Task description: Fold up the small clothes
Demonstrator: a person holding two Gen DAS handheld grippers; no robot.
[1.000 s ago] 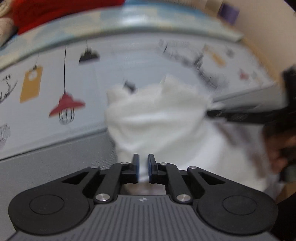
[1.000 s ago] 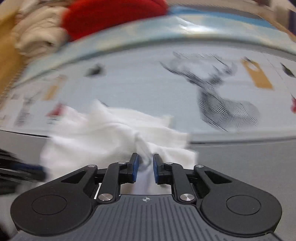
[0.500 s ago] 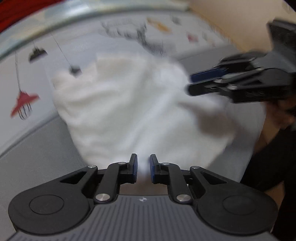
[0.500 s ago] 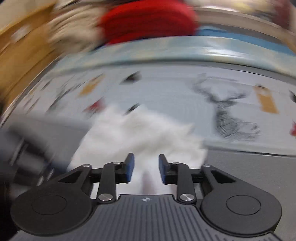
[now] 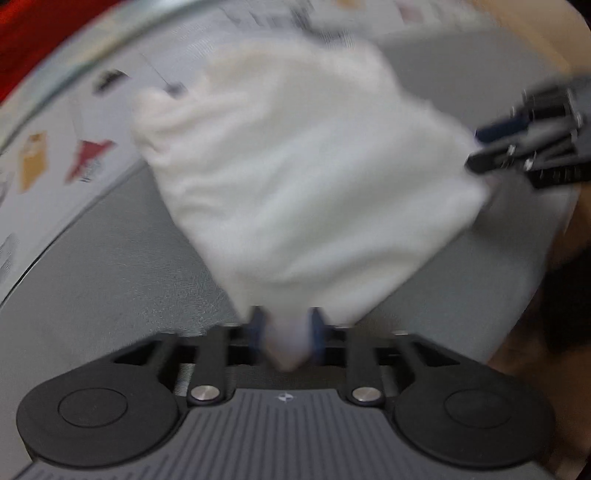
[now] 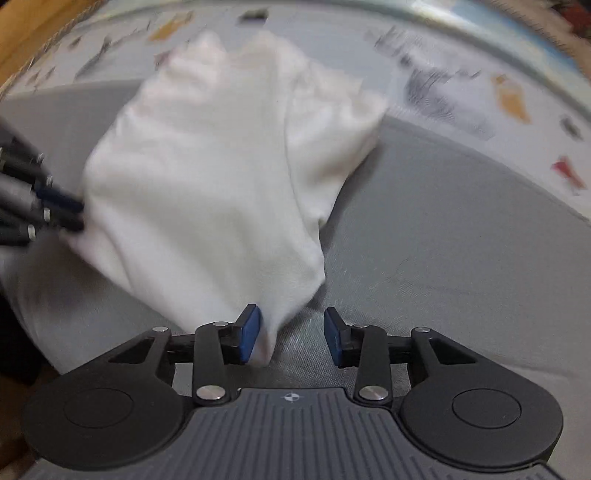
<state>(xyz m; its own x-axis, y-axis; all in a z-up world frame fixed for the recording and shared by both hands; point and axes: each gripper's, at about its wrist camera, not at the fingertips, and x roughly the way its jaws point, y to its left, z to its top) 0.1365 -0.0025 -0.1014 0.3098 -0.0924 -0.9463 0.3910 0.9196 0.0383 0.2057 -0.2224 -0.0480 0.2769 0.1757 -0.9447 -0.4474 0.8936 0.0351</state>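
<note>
A small white garment [image 5: 303, 177] lies spread on the grey mat [image 5: 110, 277]. One of its corners sits between the pads of my left gripper [image 5: 287, 328], whose jaws are opening; blur hides whether the pads still touch it. Another corner [image 6: 266, 343] rests against the left pad of my right gripper [image 6: 291, 334], whose jaws are also opening, with a bare gap to the right pad. In the left wrist view the right gripper [image 5: 476, 151] is at the garment's right edge. In the right wrist view the left gripper [image 6: 75, 212] is at the garment [image 6: 207, 184]'s left edge.
Beyond the mat lies a pale sheet printed with lamps and deer [image 5: 88, 162] [image 6: 461, 92]. A red garment [image 5: 22, 37] is piled at the far left corner. A wooden surface [image 6: 29, 33] borders the sheet. A dark sleeve [image 5: 554, 295] is at the right.
The bunched white garment has been drawn out flat as both grippers moved apart and rolled. Both pairs of jaws, nearly shut on the cloth before, now stand wider.
</note>
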